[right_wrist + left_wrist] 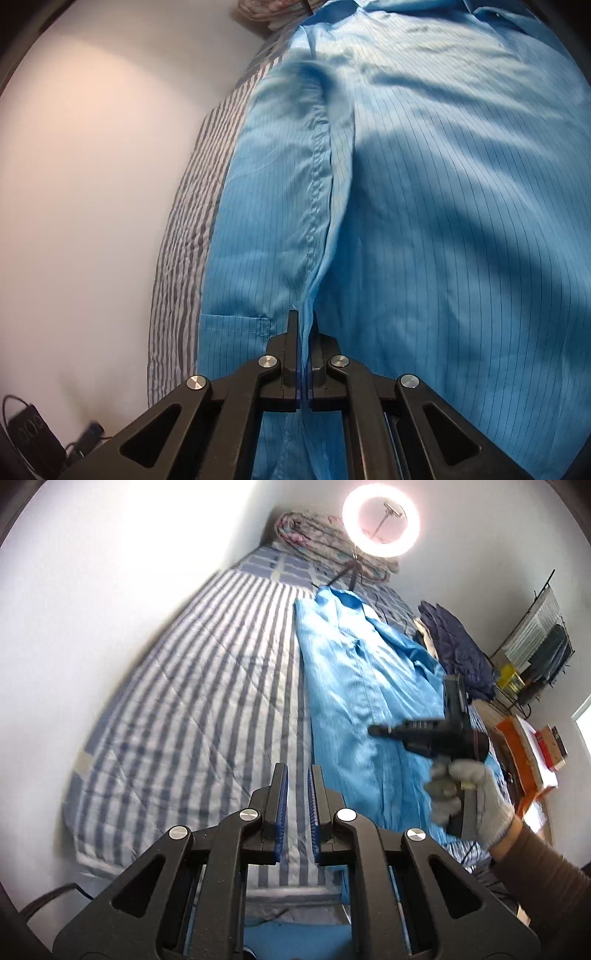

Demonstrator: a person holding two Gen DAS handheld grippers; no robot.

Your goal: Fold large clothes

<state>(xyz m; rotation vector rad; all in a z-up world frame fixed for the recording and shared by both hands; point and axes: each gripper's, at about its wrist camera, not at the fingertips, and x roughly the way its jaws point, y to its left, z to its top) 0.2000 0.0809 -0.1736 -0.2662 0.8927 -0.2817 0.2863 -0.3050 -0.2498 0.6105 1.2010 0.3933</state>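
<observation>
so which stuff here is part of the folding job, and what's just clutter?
Job:
blue garment
right gripper, shut on its fabric
left gripper, nothing between its pads
striped bed cover

Clutter:
ring light
rolled quilt
navy jacket
books

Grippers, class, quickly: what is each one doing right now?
Left gripper: slightly open, holding nothing.
Right gripper: closed on a fold of the blue garment.

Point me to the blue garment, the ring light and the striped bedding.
blue garment [424,221], right wrist view, on its broad front panel
ring light [381,519], left wrist view, on its glowing rim
striped bedding [192,686], left wrist view, on bare stripes
</observation>
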